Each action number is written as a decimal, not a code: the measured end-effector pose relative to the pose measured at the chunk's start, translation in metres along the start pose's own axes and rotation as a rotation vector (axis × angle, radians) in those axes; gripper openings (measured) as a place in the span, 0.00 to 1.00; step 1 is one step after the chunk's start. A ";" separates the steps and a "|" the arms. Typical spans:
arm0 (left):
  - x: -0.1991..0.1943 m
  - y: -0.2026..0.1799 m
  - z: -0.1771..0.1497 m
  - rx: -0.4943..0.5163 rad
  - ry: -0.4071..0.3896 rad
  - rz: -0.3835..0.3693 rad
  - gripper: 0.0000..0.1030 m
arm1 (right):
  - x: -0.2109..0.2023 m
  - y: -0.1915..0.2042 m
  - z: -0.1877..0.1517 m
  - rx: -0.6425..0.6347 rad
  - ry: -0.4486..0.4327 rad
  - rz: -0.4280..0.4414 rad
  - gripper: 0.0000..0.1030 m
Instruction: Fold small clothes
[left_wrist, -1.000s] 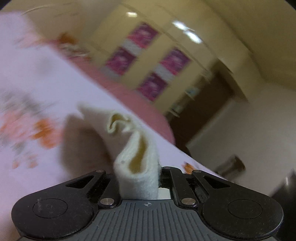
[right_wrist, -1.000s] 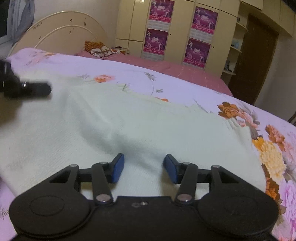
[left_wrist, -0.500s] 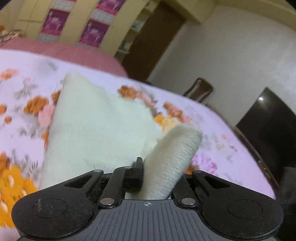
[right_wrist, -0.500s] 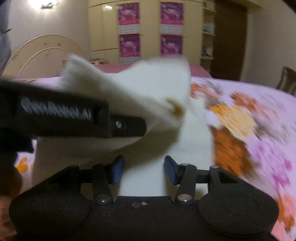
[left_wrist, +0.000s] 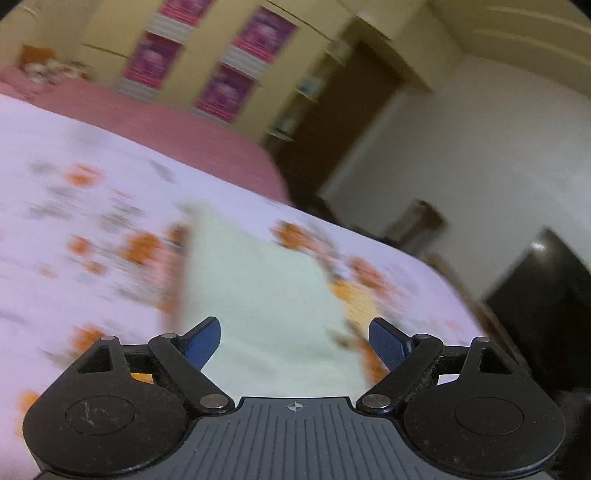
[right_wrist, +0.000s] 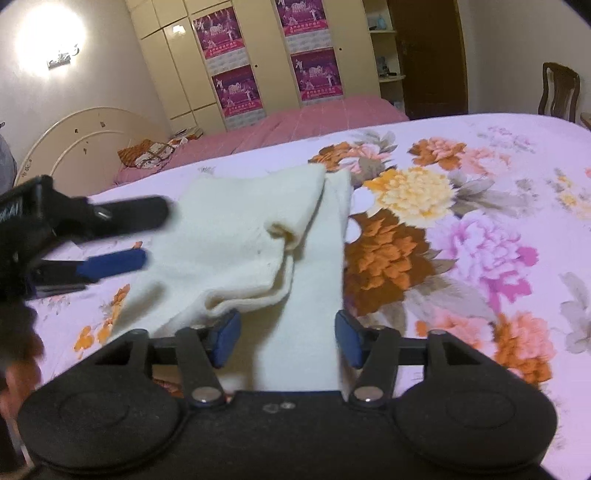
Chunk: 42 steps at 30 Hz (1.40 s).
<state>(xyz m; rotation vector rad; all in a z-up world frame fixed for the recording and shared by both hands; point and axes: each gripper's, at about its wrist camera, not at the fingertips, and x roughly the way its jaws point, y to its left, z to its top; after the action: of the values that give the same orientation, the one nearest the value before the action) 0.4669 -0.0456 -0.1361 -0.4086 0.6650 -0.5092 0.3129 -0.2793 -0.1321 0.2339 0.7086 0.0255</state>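
Note:
A cream knit garment (right_wrist: 236, 236) lies folded over on the floral bedsheet (right_wrist: 461, 229), one flap doubled across its lower layer. In the blurred left wrist view the same garment (left_wrist: 258, 295) lies flat beyond my left gripper (left_wrist: 295, 343), whose jaws are opening wide with nothing between the blue pads. My left gripper (right_wrist: 147, 236) also shows in the right wrist view, at the garment's left edge and clear of it. My right gripper (right_wrist: 288, 339) hovers over the garment's near end, its jaws opening; cloth lies under them and the pads do not press on it.
A pink-covered bed (right_wrist: 314, 118) stands behind, with a cream headboard (right_wrist: 85, 136) at left. Cream wardrobes with purple posters (right_wrist: 236, 55) line the back wall beside a dark door (right_wrist: 432, 59). A wooden chair (right_wrist: 557, 92) stands at right. A dark screen (left_wrist: 546, 306) is off the bed's right side.
My left gripper let go of the rolled cream cloth and spread wide, drawing back from it. The lifted flap dropped onto the garment. My right gripper widened slightly and its view swung right.

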 end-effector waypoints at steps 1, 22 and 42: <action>0.003 0.008 0.002 -0.001 0.006 0.051 0.84 | -0.002 -0.002 0.002 0.016 -0.006 0.007 0.59; 0.057 0.029 -0.023 0.038 0.116 0.145 0.84 | 0.089 -0.018 0.039 0.290 0.051 0.213 0.46; 0.057 0.013 0.001 0.021 0.047 0.115 0.84 | 0.053 -0.007 0.059 0.068 -0.035 0.092 0.14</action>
<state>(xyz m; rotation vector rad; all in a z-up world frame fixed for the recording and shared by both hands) 0.5096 -0.0671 -0.1689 -0.3370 0.7239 -0.4176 0.3911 -0.2928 -0.1246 0.3313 0.6642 0.0852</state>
